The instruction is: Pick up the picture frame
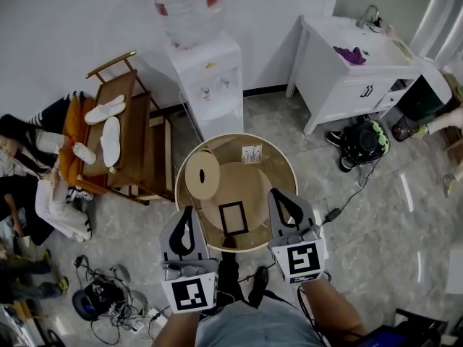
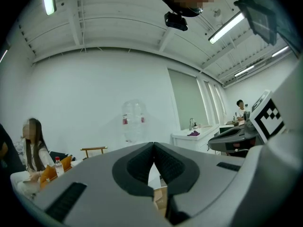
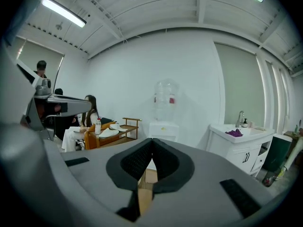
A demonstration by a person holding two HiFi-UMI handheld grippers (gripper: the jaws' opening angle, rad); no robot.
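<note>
Left claw is squeezed fully together and grips nothing; right claw is likewise closed and empty (each claw's own view shows its dark pads meeting at the tips). Both hang at the near edge of the round bench, the left at its near-left rim and the right at its near-right rim, pointing across it. The frame lies flat on the near part of the bench, between the two claws and touched by neither. Farther back on the bench sit a tan disc, toward its left, and a small box near its far edge. Beyond the bench stands a water cooler. Left of the bench is a wooden rack carrying white slippers, and a person sits past it.
</note>
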